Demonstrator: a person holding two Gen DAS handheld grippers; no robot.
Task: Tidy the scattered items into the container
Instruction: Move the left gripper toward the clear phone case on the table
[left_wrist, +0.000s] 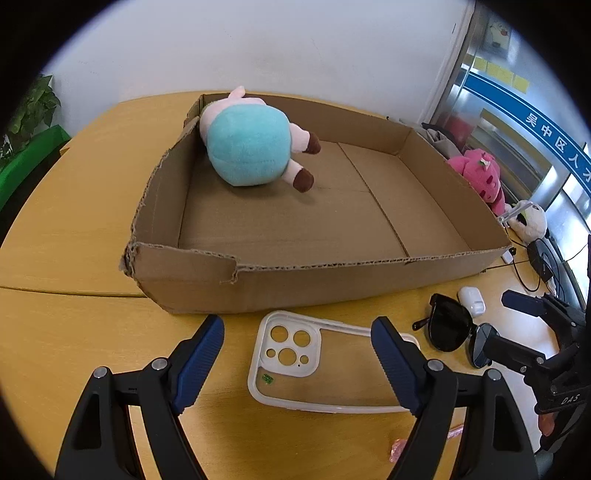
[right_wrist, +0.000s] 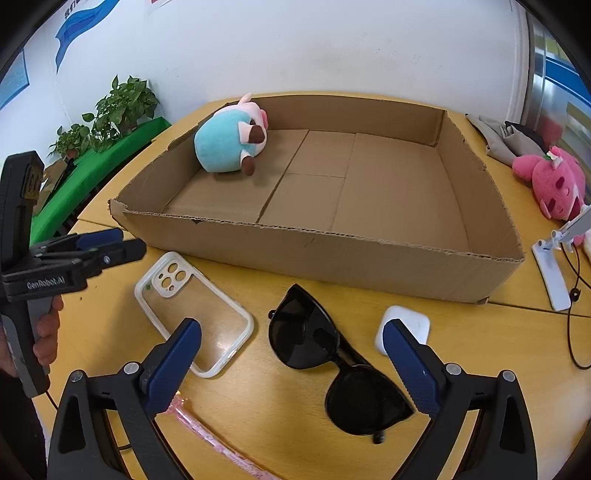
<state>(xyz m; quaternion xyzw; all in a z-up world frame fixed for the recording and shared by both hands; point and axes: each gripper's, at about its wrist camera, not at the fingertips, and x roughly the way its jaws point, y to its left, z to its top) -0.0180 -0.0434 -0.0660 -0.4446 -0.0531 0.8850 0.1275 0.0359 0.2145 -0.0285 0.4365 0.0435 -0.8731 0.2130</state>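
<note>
Left gripper (left_wrist: 297, 354): fills the bottom of the left wrist view, released, blue pads spread wide and poised to either side of the phone case, nothing between them pressed.
Phone case (left_wrist: 321, 369): clear, white-rimmed, flat on the counter at lower centre, camera cut-outs toward the box; one long edge lies close to the right pad.
Right gripper (right_wrist: 291, 363): at the bottom of the right wrist view, likewise released, its pads bracketing the sunglasses without touching them.
Sunglasses (right_wrist: 332, 358): dark, lying open and lenses-flat at lower centre, running diagonally toward the lower right.
Earbud case (right_wrist: 406, 326): small, white, just beside the right pad; likely to be nudged if that gripper drifts right.
Pink pen (right_wrist: 207, 432): lower left of the right wrist view, partly hidden under the pad.
Doing it well: a thin flat case probably wants the pads squared across its short width and lowered to the counter before closing; the sunglasses look best taken at the bridge, not a lens.
Cardboard box (left_wrist: 369, 273): the container, mid-frame beyond both items, low-walled and mostly bare.
Blue plush toy (left_wrist: 251, 147): already inside, upper-left corner of the box.
Pink plush (right_wrist: 550, 184): far right, outside the box on the counter (left_wrist: 74, 229).
</note>
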